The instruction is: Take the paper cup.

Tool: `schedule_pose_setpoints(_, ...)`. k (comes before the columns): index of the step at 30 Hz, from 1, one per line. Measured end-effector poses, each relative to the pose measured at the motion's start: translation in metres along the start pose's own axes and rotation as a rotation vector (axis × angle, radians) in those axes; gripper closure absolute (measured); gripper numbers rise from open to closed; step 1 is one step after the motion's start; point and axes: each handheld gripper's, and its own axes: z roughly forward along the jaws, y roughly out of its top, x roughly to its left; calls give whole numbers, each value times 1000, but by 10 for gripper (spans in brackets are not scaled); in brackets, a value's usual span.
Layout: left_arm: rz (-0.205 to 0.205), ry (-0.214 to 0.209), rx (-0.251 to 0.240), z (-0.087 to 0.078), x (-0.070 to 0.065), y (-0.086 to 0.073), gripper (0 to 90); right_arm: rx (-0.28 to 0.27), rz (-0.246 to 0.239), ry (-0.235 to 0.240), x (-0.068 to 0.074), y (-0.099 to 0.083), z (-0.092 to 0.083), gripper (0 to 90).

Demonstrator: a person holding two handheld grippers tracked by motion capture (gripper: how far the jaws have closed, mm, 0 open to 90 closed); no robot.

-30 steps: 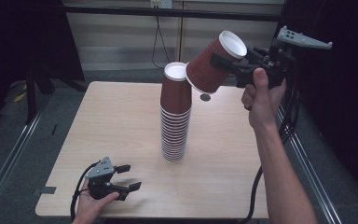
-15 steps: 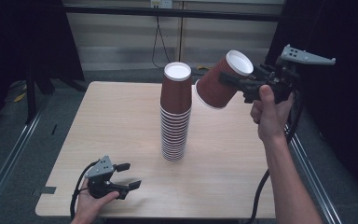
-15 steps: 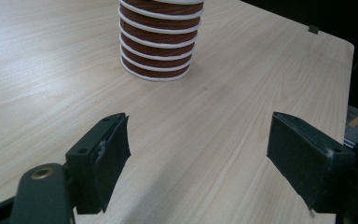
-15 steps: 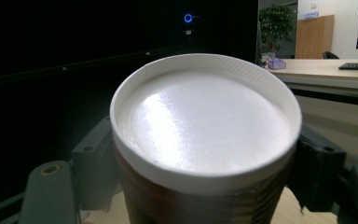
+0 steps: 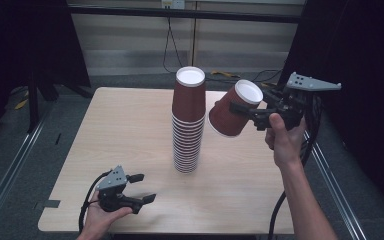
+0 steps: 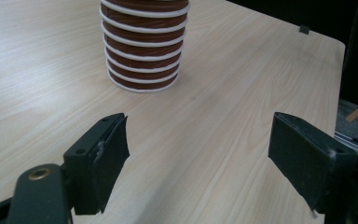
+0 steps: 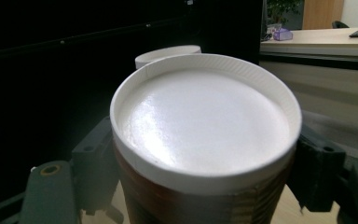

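Observation:
A tall stack of brown paper cups stands upside down in the middle of the table. Its lowest cups lie ahead in the left gripper view. My right gripper is shut on a single brown cup, held tilted in the air just right of the stack's upper part. That cup's white base faces the right gripper view between the jaws of the right gripper, with the stack's top behind it. My left gripper rests near the table's front left; this left gripper has just been opening a little and holds nothing.
The wooden table has dark floor rails on its left and right. A wall with a hanging cable stands behind it. Bare tabletop lies left of the stack and in front of it.
My right gripper has carried the single cup downward, from above the stack's top to beside its upper part. The left gripper has stayed in place.

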Motion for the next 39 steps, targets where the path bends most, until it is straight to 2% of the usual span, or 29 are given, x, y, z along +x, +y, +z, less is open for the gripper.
schedule_pose_setpoints(10, 1, -12, -12, -1, -1, 11, 198, 32, 8, 27, 8, -24, 1, 229)
schedule_pose_setpoints(16, 23, -16, -19, 1, -3, 22, 198, 56, 11, 43, 13, -39, 4, 229)
schedule_pose_setpoints(26, 63, -33, -27, 14, -10, 38, 199, 85, 19, 63, 16, -59, 8, 229)
schedule_pose_setpoints(33, 75, -67, -41, 25, -15, 50, 214, 95, 51, 92, 17, -82, 15, 229)
schedule_pose_setpoints(39, 87, -92, -57, 30, -20, 61, 198, 111, 56, 109, 19, -93, 20, 229)
